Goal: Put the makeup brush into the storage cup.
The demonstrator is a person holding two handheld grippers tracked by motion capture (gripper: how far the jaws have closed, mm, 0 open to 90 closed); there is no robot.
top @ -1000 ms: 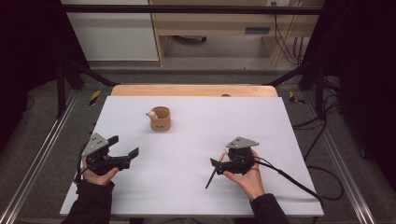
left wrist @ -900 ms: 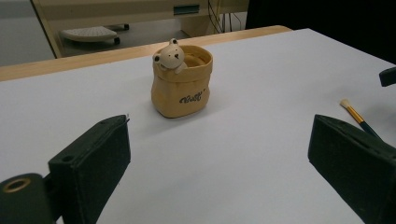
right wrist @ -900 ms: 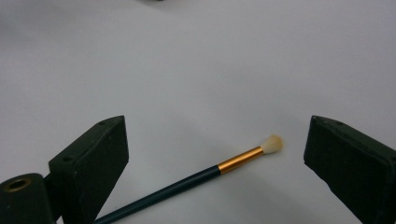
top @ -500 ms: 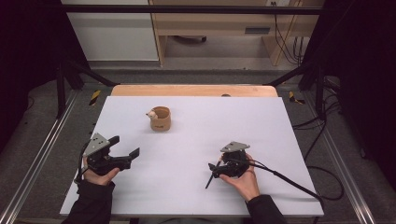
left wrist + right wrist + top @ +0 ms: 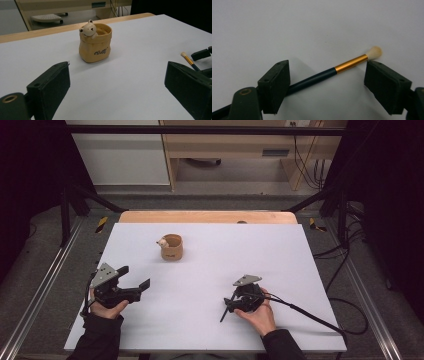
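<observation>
Closing our right gripper (image 5: pixel 229 308) around the paintbrush (image 5: pixel 329 72): jaws have just been narrowing, brush lies flat on the white table (image 5: pixel 280 255) between them, pads not pressing it yet. Dark handle, gold ferrule, pale bristle tip near the right-hand jaw in the right gripper view. Our left gripper (image 5: pixel 135 287) sits near the table's left edge, jaws wide apart, nothing in them. It faces the tan bear pot (image 5: pixel 95 42), upright mid-table, well apart from both grippers. The left gripper view catches the brush tip at its right edge.
</observation>
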